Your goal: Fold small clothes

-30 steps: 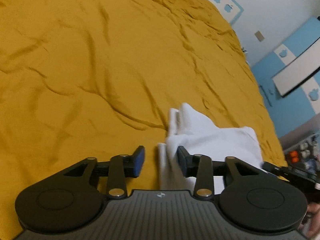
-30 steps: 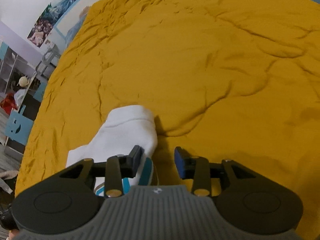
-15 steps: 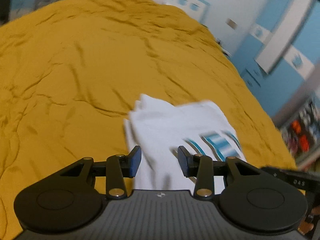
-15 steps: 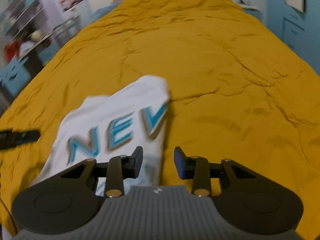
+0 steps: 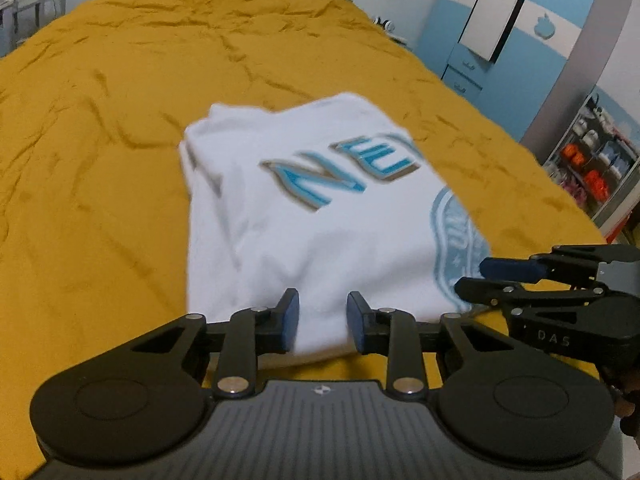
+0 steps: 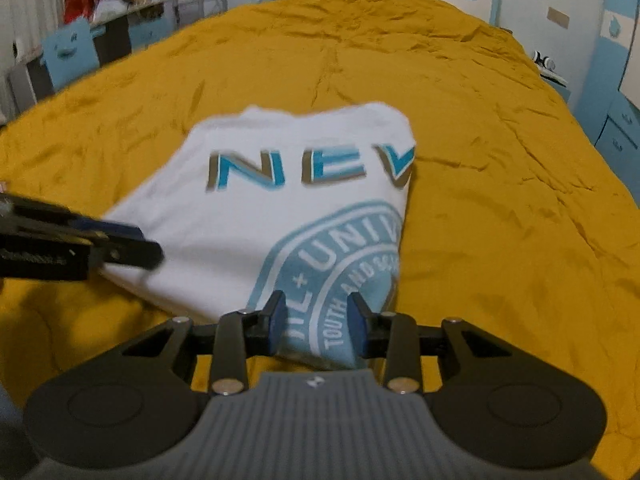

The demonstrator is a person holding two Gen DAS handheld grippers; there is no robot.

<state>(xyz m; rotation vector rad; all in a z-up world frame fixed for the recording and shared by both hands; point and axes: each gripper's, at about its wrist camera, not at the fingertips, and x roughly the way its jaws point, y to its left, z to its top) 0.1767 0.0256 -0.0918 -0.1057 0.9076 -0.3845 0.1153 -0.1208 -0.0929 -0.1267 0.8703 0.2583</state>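
**Shirt half-folded, both claws at its near edge**

The shirt (image 5: 320,208) lies on the bed (image 5: 120,80) just ahead of both claws, already narrowed: its right side ends in a straight fold cutting the print. My guess is a further fold or two is left.

The left claw (image 5: 322,322) is closing with the near hem between its pads; whether they press yet I cannot tell. The right claw (image 6: 316,320) stands partly apart with the printed corner between; grip unclear.

The left view shows layered edges on the shirt's left side. The right view alone shows the round seal (image 6: 340,264) in full.
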